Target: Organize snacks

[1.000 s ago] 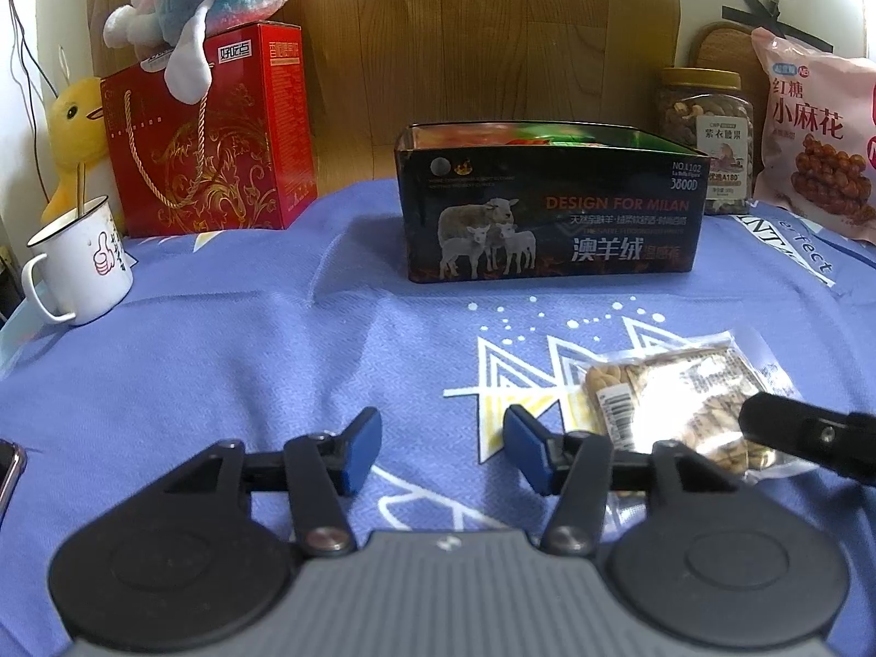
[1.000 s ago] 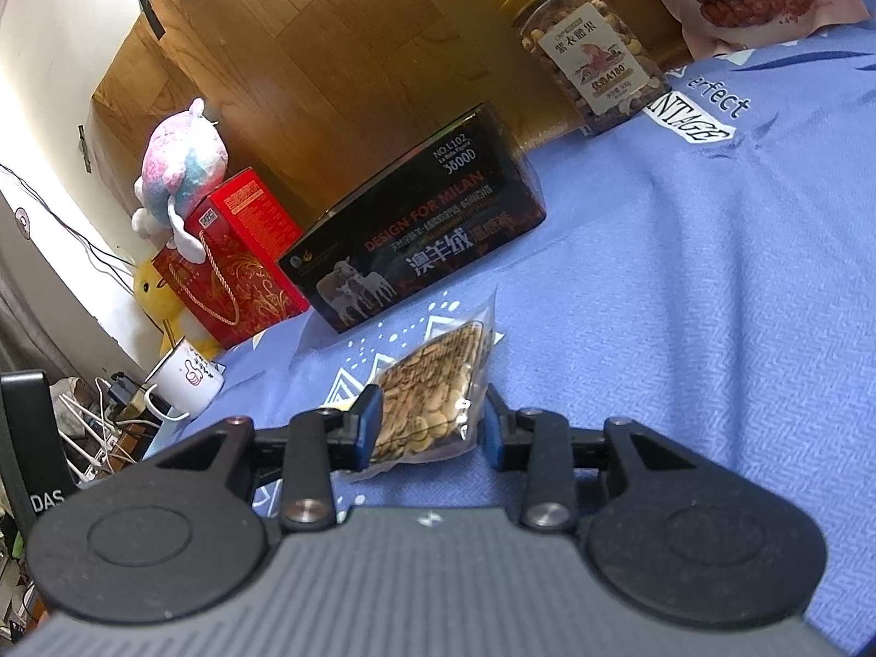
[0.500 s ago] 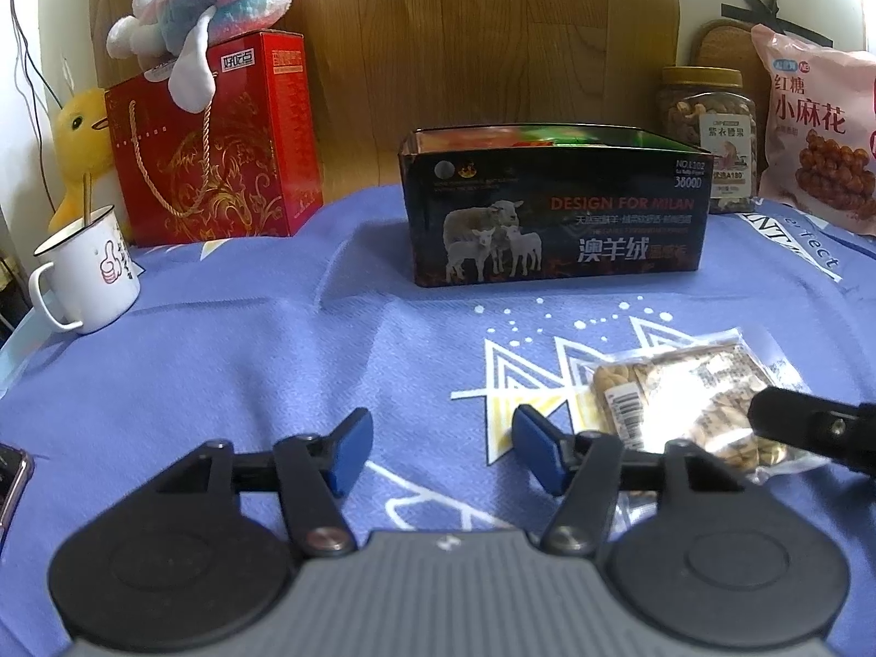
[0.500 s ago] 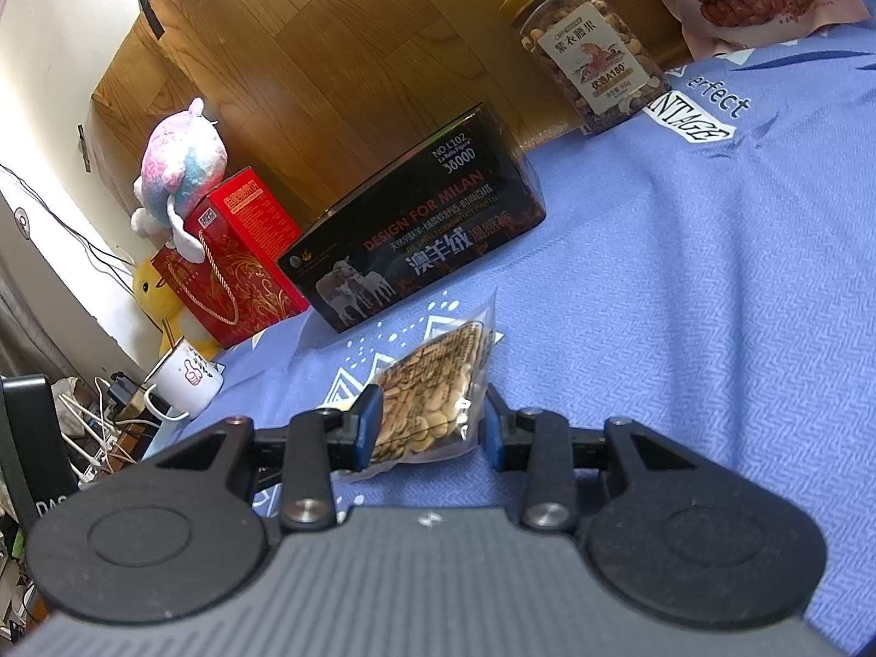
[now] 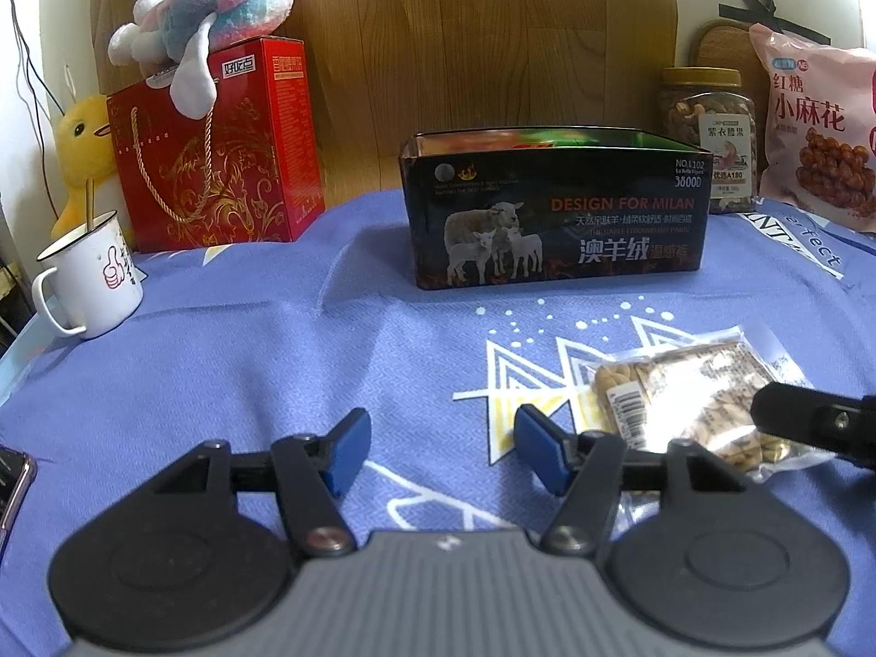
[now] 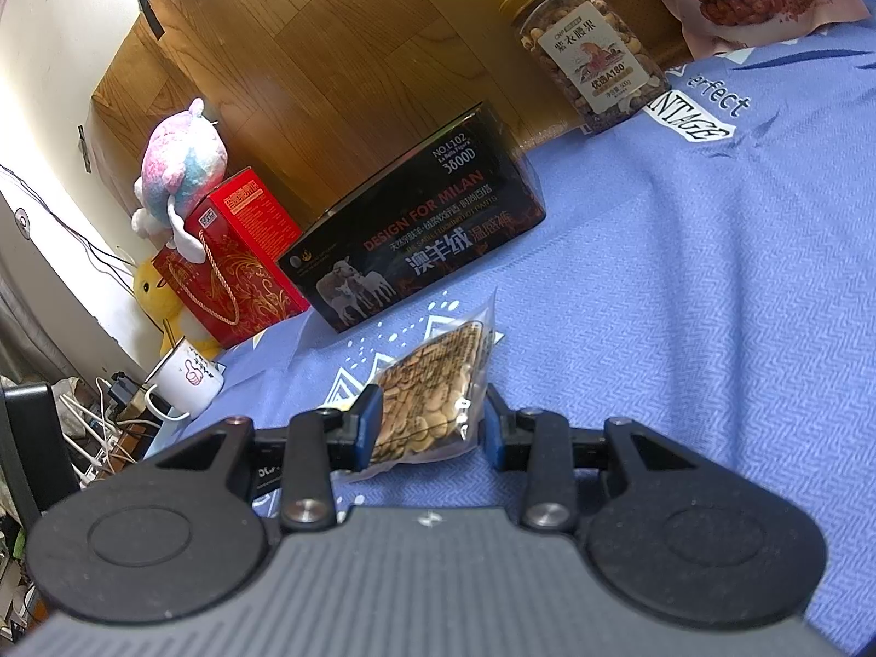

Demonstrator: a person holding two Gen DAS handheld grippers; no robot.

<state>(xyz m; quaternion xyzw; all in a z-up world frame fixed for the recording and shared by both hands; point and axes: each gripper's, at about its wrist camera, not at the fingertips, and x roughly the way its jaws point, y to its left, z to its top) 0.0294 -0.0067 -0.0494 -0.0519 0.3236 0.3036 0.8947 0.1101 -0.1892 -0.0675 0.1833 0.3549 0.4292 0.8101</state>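
Both wrist views low, close, facing black box (image 5: 555, 208); shared tablecloth (image 6: 712, 284)

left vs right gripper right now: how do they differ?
The left gripper has nothing between its blue pads, only the blue cloth; the right gripper has the clear packet of small tan biscuits between its pads.

The left gripper's jaws stand wider apart; the right gripper's sit closer, at the packet's sides.

Whether the right pads press the packet is unclear.

Shared: black fingers, blue pads, both low over the cloth.
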